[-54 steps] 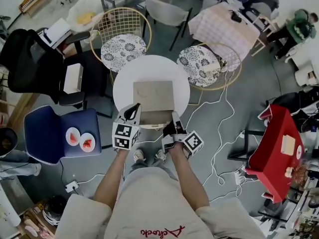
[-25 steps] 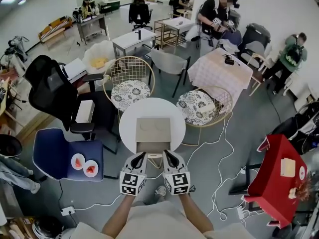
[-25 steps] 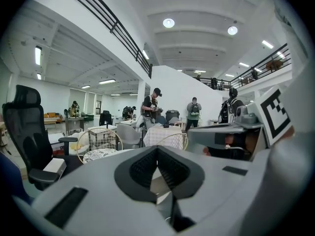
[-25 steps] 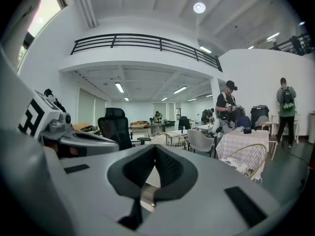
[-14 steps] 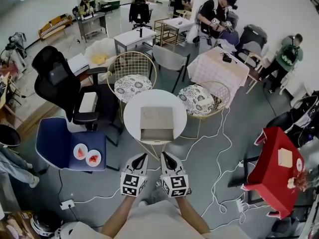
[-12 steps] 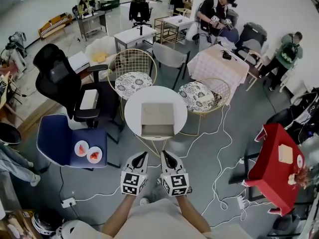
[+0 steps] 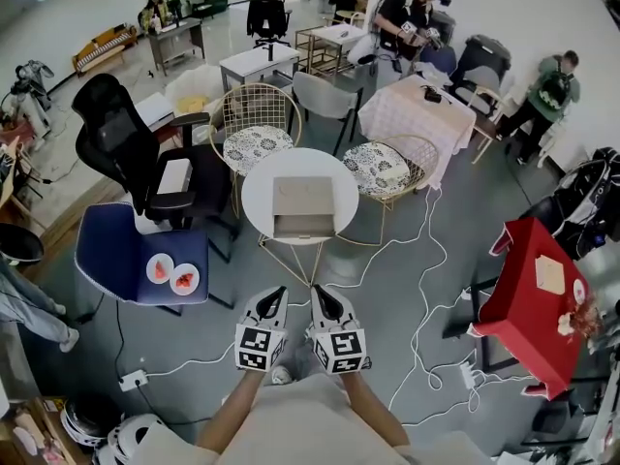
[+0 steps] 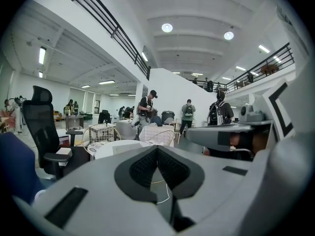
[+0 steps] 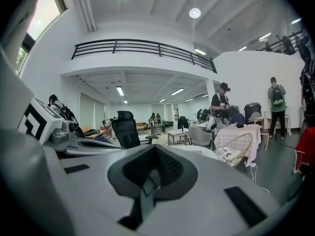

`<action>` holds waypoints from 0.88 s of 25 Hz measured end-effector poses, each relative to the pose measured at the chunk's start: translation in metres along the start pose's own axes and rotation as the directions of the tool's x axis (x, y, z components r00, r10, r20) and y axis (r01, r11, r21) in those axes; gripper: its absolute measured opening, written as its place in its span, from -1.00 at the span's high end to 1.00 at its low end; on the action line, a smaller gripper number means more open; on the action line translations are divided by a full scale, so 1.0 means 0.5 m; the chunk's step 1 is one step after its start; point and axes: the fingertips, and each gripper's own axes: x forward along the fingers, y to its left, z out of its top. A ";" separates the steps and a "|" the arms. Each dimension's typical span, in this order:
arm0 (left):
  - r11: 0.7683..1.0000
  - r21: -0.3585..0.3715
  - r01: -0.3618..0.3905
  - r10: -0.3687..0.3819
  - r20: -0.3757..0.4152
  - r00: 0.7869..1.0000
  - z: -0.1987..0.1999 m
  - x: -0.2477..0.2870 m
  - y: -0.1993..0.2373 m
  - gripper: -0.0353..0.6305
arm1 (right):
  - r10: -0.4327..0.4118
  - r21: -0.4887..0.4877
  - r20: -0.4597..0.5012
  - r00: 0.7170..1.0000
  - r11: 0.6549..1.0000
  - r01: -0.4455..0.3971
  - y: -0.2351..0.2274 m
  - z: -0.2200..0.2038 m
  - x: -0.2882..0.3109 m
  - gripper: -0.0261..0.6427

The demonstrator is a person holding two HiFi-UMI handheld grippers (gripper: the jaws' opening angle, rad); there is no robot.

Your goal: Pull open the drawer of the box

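Closed fingers on left gripper (image 7: pixel 276 296) and right gripper (image 7: pixel 318 296) in head view, held side by side above grey floor (image 7: pixel 174 329), well apart from round white table (image 7: pixel 254 200). On that table, tan box (image 7: pixel 303 193), with drawer (image 7: pixel 302 226) pulled out on the near side, toward both grippers.

From left gripper view: dark pads (image 8: pixel 141 167) meeting at the tip, nothing pinched between; table and box small and far ahead, just past the tip.

From right gripper view: same closed, empty jaws, meeting at the tip; table edge visible beyond, wicker chair (image 9: pixel 235 146) off to the right.
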 end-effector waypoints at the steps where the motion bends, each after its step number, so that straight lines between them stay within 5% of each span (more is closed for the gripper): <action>1: 1.000 0.001 0.002 -0.002 0.001 1.000 -0.001 -0.005 -0.007 0.86 | -0.002 -0.001 0.000 1.000 1.000 0.002 0.002 -0.001 -0.008 0.88; 22: 1.000 0.013 0.025 -0.025 0.010 1.000 -0.002 -0.028 -0.026 0.86 | -0.019 -0.006 -0.004 1.000 1.000 0.019 0.017 -0.012 -0.038 0.88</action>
